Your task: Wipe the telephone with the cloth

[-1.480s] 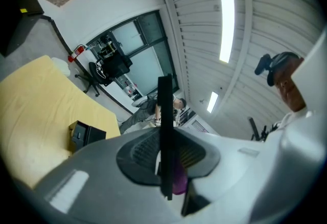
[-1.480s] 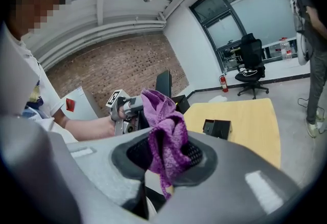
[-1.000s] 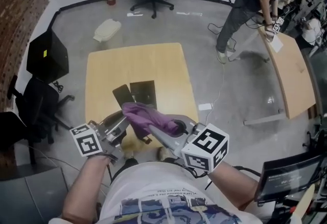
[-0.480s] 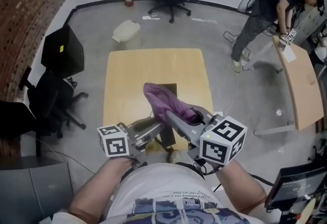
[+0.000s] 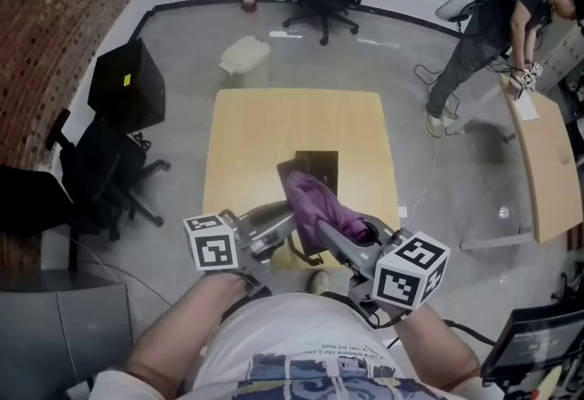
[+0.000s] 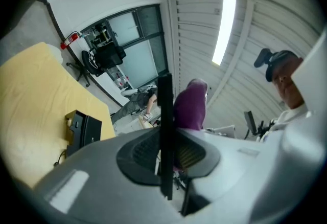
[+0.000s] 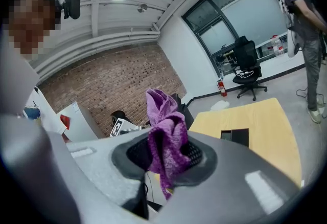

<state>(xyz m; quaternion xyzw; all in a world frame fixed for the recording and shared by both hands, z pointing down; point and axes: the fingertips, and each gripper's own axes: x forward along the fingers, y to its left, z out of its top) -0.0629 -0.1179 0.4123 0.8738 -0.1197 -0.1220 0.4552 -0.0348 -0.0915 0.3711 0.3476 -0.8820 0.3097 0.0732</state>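
Note:
The black telephone (image 5: 319, 162) sits on the yellow table (image 5: 265, 133), toward its near edge; it also shows as a dark box (image 6: 84, 128) in the left gripper view and as a dark block (image 7: 235, 137) in the right gripper view. My right gripper (image 5: 321, 226) is shut on a purple cloth (image 5: 315, 200), which stands bunched up out of its jaws (image 7: 164, 126). My left gripper (image 5: 287, 217) is shut on a thin black flat piece (image 6: 164, 115), seen edge-on. The cloth (image 6: 190, 105) presses against that piece's right side. Both grippers hover just in front of the telephone.
A black office chair (image 5: 100, 179) and a black box (image 5: 128, 83) stand left of the table. A pale bag (image 5: 245, 53) lies on the floor beyond it. A person (image 5: 484, 10) bends over a second table (image 5: 547, 161) at the right.
The cloth and both grippers have shifted across the black piece, which showed tilted to the telephone's left before and is now mostly hidden behind the cloth. The head view has swung.

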